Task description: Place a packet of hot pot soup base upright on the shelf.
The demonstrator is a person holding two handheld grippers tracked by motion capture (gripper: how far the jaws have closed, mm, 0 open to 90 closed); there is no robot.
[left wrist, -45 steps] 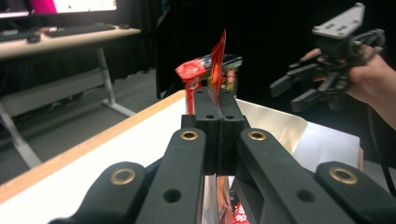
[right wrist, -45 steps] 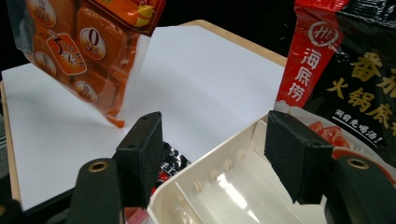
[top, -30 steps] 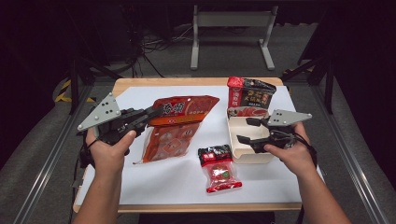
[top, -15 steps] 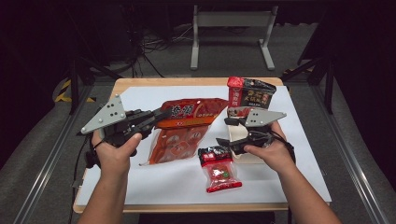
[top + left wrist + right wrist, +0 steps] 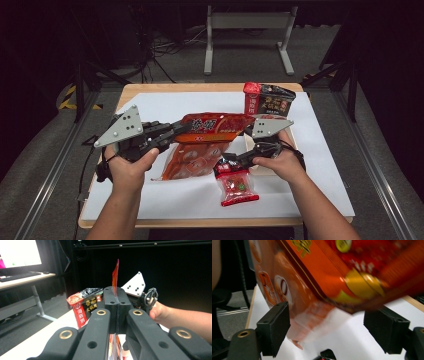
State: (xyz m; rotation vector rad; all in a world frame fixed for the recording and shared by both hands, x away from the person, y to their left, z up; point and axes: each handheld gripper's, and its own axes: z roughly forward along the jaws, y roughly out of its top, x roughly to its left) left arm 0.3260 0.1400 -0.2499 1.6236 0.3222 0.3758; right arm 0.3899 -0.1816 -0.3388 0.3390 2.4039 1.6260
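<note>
A wooden table [image 5: 131,91] bears a white sheet [image 5: 165,102] with a small red packet [image 5: 237,185] on it.

High view: light falls from above onto the white table [image 5: 310,165], which is bright & evenly lit w/ soft shadows under the forearms; floor & far room are dim to near black. Picture is soft, low detail. Left gripper view: near black arms of the left gripper [image 5: 116,300] are lit & fairly sharp, background mostly black, except a monitor [image 5: 20,252] at far left blown out to white glare. Right gripper view: orange bag [image 5: 342,272] is very close, blurred & out of focus, w/ pale glare on its clear lower edge; jaws sharper, left background dark.
</note>
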